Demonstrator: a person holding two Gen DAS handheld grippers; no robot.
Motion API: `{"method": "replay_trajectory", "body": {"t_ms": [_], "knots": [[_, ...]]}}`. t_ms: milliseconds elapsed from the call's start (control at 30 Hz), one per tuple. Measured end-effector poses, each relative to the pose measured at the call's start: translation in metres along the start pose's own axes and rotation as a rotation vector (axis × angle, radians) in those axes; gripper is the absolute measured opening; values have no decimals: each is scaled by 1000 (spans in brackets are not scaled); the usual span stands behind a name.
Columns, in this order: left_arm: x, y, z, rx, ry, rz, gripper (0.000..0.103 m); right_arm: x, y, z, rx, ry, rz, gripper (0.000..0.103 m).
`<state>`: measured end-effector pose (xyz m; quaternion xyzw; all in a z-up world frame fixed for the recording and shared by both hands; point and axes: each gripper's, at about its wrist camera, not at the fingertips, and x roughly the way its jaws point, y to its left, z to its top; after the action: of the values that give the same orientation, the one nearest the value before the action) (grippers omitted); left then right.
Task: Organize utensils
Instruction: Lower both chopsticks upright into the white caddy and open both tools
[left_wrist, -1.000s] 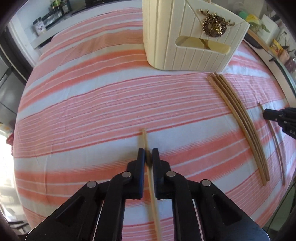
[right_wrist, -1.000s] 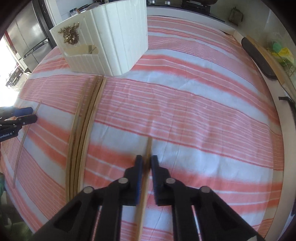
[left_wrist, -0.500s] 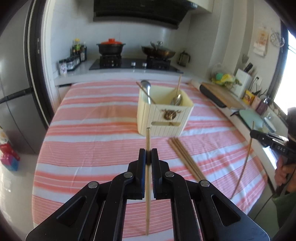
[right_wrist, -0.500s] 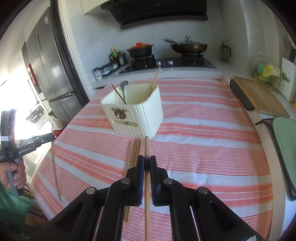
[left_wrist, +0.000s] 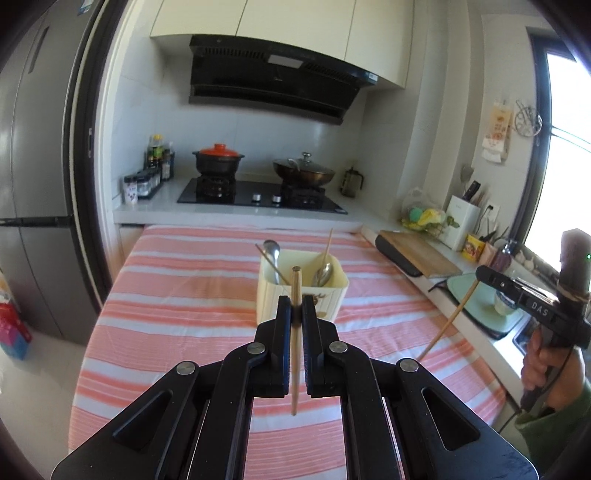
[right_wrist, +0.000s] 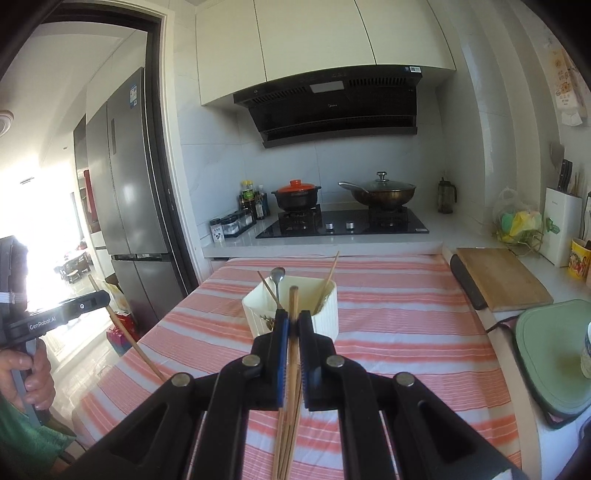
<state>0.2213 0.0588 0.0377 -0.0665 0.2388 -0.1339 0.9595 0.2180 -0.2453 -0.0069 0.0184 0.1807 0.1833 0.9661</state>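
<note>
Left wrist view. The left gripper (left_wrist: 296, 314) has its jaws pressed in on a single wooden chopstick (left_wrist: 295, 332), which stands near upright between them; its upper end shows above the fingertips and its lower end hangs above the striped tablecloth (left_wrist: 177, 295). Straight ahead, further along the table, sits a cream utensil holder (left_wrist: 303, 291). A metal spoon (left_wrist: 272, 254) leans at its left side, a second spoon (left_wrist: 324, 271) lies inside to the right, and two thin sticks poke out of it at angles. At the right edge the right gripper (left_wrist: 484, 275) is seen side-on, off the table's right edge, pinching a second chopstick (left_wrist: 448, 321) that slants down and to the left, its lower end over the cloth. A cutting board (left_wrist: 421, 251) lies on the counter to the right. Behind the table, a red-lidded pot (left_wrist: 218, 160) and a lidded wok (left_wrist: 303, 173) sit on the stove.

Right wrist view. The right gripper (right_wrist: 293, 325) is closed on its chopstick (right_wrist: 293, 306), upright in front of the holder (right_wrist: 325, 314). Below the jaws, several more chopsticks (right_wrist: 284, 435) lie bunched on the cloth. At the left edge the left gripper (right_wrist: 101, 297) shows with its chopstick (right_wrist: 127, 334) slanting down toward the table's near left edge.
</note>
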Motion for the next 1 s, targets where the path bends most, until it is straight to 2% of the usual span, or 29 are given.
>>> {"method": "replay_trajectory", "body": {"t_ms": [200, 300, 567, 667, 767, 867, 1000], "knots": [[17, 1, -3, 18, 42, 14, 4, 6, -5, 14, -18, 17, -4, 6], [24, 5, 7, 6, 43, 7, 4, 15, -9, 24, -19, 25, -11, 6], [33, 0, 85, 27, -102, 29, 4, 53, -8, 78, -66, -40, -6, 6], [57, -1, 115, 18, -133, 30, 4, 75, -8, 103, -59, -75, 0, 6], [90, -2, 132, 23, -166, 63, 4, 97, -5, 122, -55, -139, -3, 6], [133, 2, 135, 7, -118, 67, 4, 125, -3, 129, -59, -166, 7, 6], [194, 9, 119, -16, 29, 55, 4, 174, -5, 118, -66, -96, 14, 6]]}}
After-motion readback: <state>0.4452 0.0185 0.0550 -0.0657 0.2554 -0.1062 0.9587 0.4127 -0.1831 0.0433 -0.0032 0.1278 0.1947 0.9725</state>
